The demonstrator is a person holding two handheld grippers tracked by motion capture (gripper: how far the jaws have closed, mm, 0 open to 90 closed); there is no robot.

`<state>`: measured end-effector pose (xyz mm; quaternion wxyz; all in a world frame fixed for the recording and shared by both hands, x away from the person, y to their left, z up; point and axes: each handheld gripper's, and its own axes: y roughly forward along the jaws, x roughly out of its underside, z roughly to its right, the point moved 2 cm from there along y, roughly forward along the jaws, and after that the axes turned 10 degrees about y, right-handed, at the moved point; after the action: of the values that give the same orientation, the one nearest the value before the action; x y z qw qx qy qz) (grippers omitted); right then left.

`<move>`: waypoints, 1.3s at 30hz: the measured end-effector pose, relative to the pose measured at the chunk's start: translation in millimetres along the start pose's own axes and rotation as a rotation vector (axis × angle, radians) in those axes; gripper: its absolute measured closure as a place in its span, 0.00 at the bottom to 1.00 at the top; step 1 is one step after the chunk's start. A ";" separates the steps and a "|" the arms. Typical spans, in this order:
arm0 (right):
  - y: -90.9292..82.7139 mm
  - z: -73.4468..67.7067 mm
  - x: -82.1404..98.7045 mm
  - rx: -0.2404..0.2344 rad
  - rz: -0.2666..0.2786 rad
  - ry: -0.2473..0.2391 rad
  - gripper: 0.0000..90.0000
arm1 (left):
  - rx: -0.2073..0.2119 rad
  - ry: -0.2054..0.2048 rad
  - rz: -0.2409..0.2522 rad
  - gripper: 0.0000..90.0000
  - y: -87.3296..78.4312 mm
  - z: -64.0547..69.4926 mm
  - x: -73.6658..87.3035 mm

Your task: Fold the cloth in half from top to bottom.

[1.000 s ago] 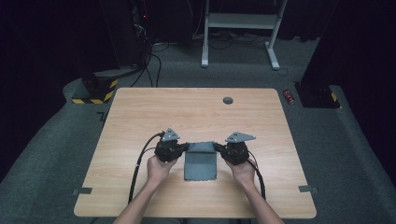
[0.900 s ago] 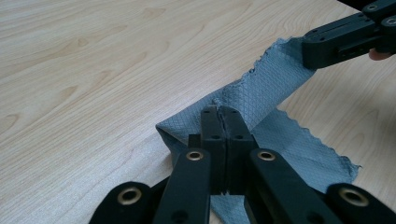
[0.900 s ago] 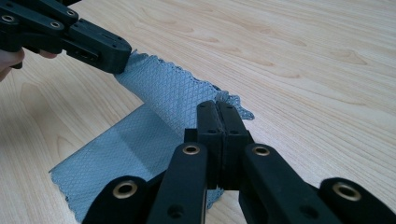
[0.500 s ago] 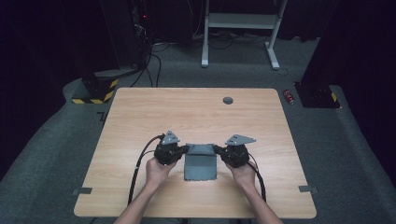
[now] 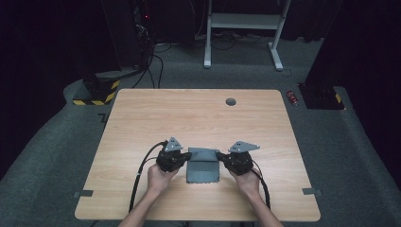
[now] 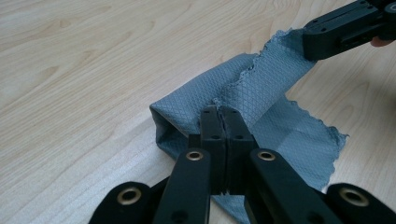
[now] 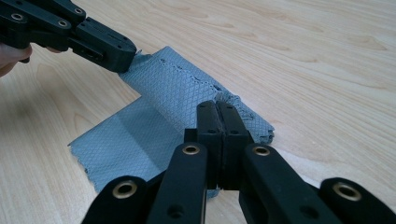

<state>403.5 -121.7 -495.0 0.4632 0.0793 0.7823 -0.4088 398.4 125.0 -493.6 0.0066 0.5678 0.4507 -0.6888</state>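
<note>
A grey-blue quilted cloth (image 5: 203,169) lies folded on the wooden table (image 5: 198,118), near the front edge. My left gripper (image 5: 188,155) is shut on the cloth's far left corner. My right gripper (image 5: 219,154) is shut on the far right corner. The pinched far edge is lifted a little off the table and stretched between the two. In the left gripper view the shut jaws (image 6: 223,113) bite the cloth (image 6: 268,84), with the right gripper (image 6: 312,41) at the upper right. In the right gripper view the shut jaws (image 7: 216,107) hold the cloth (image 7: 135,140), and the left gripper (image 7: 122,55) pinches its other corner.
A small dark round grommet (image 5: 231,101) sits near the table's far edge. On the carpet beyond stand a white desk frame (image 5: 241,21), a yellow-and-black striped block (image 5: 98,92) and a small red object (image 5: 293,98). Black cables (image 5: 139,172) trail from the grippers toward the front edge.
</note>
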 end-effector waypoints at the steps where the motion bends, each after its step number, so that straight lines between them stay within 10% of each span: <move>1: 0.0 -0.4 0.7 -0.001 -0.001 0.001 0.99 | 0.004 -0.006 0.003 0.99 -0.3 0.7 1.1; 39: 4.0 -11.4 26.7 -0.012 -0.053 -0.015 0.99 | 0.013 0.019 -0.036 0.99 -0.8 17.4 23.2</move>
<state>383.1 -117.7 -515.7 0.4586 0.0526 0.7830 -0.4170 376.3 126.2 -512.3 -0.0136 0.5661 0.4561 -0.6865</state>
